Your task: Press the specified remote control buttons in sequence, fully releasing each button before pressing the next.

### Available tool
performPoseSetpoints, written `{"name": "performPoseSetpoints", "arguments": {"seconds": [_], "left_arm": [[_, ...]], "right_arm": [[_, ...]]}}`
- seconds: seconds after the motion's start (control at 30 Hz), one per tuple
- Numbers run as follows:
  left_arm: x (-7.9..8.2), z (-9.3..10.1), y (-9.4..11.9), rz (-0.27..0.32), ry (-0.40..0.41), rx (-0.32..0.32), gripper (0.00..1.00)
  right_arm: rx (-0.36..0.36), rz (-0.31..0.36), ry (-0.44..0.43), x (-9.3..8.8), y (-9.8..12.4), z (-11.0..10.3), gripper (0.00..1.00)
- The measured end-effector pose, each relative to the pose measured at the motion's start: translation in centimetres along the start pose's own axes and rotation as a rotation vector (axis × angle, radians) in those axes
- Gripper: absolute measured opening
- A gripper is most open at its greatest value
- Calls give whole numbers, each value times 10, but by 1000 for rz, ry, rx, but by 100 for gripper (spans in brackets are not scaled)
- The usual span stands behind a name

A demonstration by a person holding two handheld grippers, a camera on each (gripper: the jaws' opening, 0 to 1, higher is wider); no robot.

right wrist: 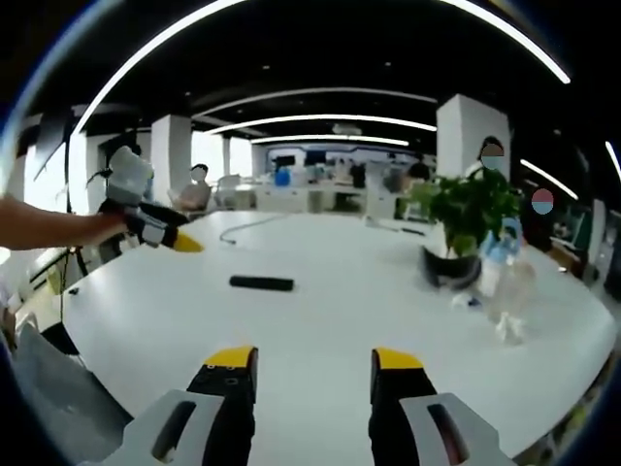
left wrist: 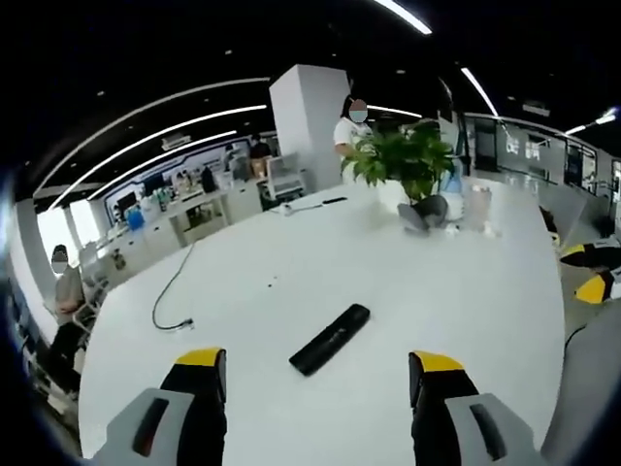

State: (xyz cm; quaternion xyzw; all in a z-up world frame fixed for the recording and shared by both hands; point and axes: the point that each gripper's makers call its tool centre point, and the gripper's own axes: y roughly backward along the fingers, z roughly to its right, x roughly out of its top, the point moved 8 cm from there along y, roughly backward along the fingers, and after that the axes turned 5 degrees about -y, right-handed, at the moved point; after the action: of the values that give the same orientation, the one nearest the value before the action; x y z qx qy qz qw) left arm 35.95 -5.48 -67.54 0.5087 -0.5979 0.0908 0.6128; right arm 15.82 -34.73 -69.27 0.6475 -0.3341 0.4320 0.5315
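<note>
A: Where is the remote control (left wrist: 330,338) seen?

B: It is found lying flat on the white table (left wrist: 466,291), out in the open, ahead of and between the jaws of the left hand-held gripper (left wrist: 315,374). Nothing is touched by those jaws, and they are held wide apart above the table.

A: And from the right gripper view?

B: The remote control (right wrist: 261,282) is shown further off, to the left of centre. The right hand-held gripper (right wrist: 315,369) is likewise kept apart and nothing is gripped. The left hand-held gripper (right wrist: 179,241) is seen at the left edge, carried by a person's hand (right wrist: 97,229).

A: What else is on the table?

B: A potted plant (right wrist: 466,218) is set towards the far right side, with a clear bottle (right wrist: 509,291) just beside it. A dark cable (left wrist: 170,291) is trailed across the far left part.
</note>
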Motion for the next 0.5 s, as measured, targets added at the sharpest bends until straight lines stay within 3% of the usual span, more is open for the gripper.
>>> {"name": "performPoseSetpoints", "arguments": {"seconds": [0.2,0.43,0.5], "left_arm": [[0,-3,-20,-50,-32,-51,74],[-13,-6,-50,-143,-64,-110,69],[-14,-6,-56,-147,-71,-136,68]], "right_arm": [[-1,-12,7,-1,-1,-1,43],[-7,-19,14,-2,-1,0,43],[-8,-19,14,-2,-1,0,43]]}}
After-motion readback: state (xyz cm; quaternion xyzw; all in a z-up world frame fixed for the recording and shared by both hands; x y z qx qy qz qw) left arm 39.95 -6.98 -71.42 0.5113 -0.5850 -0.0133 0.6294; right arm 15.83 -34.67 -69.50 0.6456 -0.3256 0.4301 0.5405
